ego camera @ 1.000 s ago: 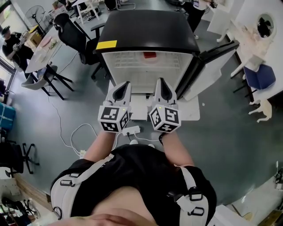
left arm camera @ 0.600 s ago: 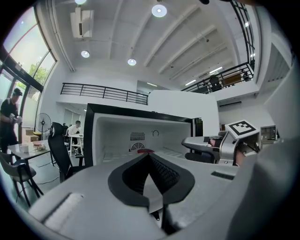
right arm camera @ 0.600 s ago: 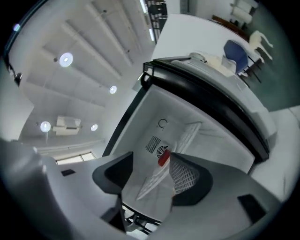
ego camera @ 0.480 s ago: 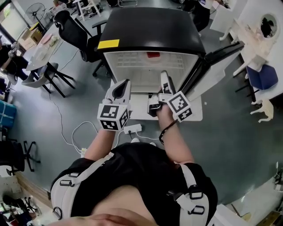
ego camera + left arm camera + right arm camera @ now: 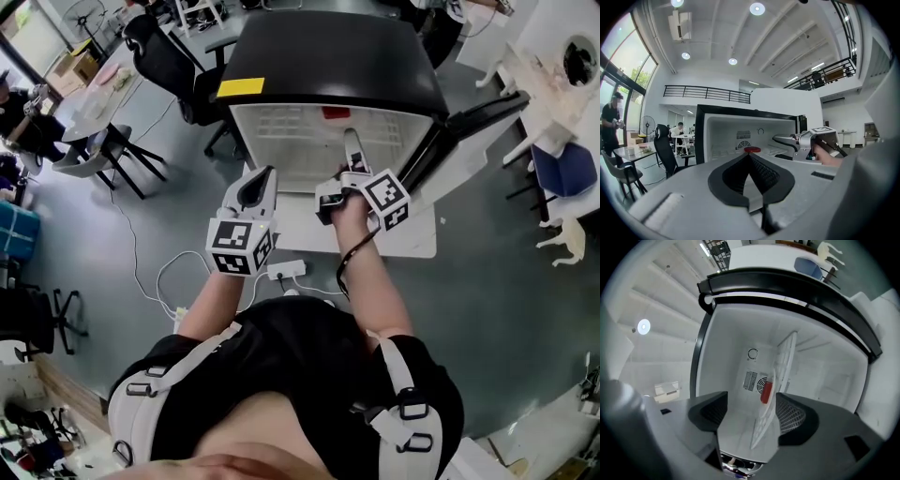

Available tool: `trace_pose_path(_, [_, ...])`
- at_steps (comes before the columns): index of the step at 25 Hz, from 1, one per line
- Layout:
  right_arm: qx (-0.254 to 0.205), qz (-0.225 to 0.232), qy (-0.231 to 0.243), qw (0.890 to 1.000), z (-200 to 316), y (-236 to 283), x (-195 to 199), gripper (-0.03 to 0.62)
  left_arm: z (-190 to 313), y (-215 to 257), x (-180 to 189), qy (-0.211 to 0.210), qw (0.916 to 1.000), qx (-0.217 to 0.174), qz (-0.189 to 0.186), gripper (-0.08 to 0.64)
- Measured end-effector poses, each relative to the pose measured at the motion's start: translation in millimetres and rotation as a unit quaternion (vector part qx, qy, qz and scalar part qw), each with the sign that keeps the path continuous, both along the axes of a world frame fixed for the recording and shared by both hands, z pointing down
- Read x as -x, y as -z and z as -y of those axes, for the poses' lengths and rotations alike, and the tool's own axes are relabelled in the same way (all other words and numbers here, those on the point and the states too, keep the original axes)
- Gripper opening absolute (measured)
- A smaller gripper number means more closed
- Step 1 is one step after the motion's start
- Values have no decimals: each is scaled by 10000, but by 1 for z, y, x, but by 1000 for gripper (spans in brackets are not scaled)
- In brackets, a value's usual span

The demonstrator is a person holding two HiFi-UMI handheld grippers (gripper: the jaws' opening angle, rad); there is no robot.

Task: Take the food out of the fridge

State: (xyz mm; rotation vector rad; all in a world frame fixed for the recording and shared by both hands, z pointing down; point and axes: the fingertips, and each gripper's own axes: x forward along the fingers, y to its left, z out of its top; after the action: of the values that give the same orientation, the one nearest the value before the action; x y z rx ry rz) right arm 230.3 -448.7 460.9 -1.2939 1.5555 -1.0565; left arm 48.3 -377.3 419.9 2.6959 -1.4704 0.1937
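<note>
Head view, yellow label on black fridge top, print unreadable

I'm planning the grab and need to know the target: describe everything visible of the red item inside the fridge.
The red item is small, low and plain red, with rounded edges. What food it is cannot be told. It lies flat on the white wire shelf of the open fridge, far back and roughly midway across, just before the back wall's vent grille. It is the only thing seen on the shelf, and only the shelf touches it.
</note>
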Motion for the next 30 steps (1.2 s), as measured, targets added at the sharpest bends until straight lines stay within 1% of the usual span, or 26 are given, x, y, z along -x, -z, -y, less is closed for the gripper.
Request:
trace_pose_path(2, [-33, 230, 58, 9997, 7, -1, 1, 305, 0, 0, 5, 44, 10000, 3, 10, 3])
trace_pose_path(4, [7, 346, 82, 9994, 13, -5, 3, 314, 0, 0, 10, 84, 10000, 15, 20, 3])
trace_pose_path(8, [286, 526, 156, 9981, 28, -18, 12, 318, -1, -1, 17, 144, 9999, 34, 32, 3])
trace_pose_path(11, [469, 567, 155, 9972, 41, -31, 18, 318, -2, -1, 22, 168, 9998, 14, 52, 3])
trace_pose_path(14, [696, 699, 102, 9951, 52, -49, 18, 318, -2, -1, 28, 218, 9998, 1, 47, 3])
trace_pose_path(21, [1054, 1038, -26, 9890, 66, -79, 13, 316, 0, -2, 39, 310, 9995, 22, 61, 3])
trace_pose_path(23, [1088, 1066, -14, 9883, 66, -85, 12, 316, 0, -3, 40, 308, 9995, 36, 76, 3])
trace_pose_path(27, [1061, 969, -42, 9896, 64, -83, 10, 316, 2, -5, 41, 314, 9994, 72, 86, 3])
trace_pose_path(30, [1023, 1067, -80, 9890, 56, -83, 8, 316, 1, -6, 39, 277, 9995, 91, 92, 3])
